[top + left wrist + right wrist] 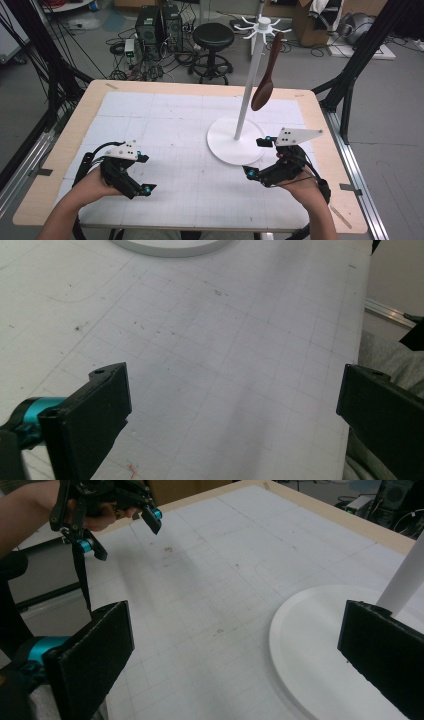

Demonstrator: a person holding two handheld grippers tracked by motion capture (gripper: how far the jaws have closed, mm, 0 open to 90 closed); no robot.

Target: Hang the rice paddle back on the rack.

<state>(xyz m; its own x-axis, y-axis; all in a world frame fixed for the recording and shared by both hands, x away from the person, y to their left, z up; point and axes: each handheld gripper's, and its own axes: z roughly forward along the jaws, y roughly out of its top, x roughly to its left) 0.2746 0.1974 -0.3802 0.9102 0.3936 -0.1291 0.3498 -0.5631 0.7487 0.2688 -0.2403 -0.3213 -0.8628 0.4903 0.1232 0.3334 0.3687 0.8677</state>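
Two hand-held grippers, both with jaws spread wide and nothing between them: left gripper (145, 173) low over the white gridded mat (165, 150), right gripper (258, 157) just off the near-right rim of the round white base (227, 145) of a white utensil stand. Dark brown wooden spoon (266, 75) hangs bowl-down from a hook arm of the white hub (261, 23) on top of the thin white pole (248, 85), well above and ahead of the right gripper, far from the left one across the mat. Step in hand looks like a reach for the hanging spoon, probably by the right gripper since it sits nearer. To do it well: lift up and forward past the base, keep jaws wide until they straddle the spoon handle, pinch on the narrow handle below the hook, not the bowl, then raise so it clears the hook before pulling away. Spoon hangs free and may swing if nudged, so approach slow and square. Stand is top-heavy-looking; a sideways pull on the pole could tip it. In the right gripper view the pole (402, 580) sits close behind one jaw, so watch that side. Room: open mat between the two grippers and ahead of the left one; wooden table edge (330, 150) close on the right gripper's outer side, near edge just behind both hands.
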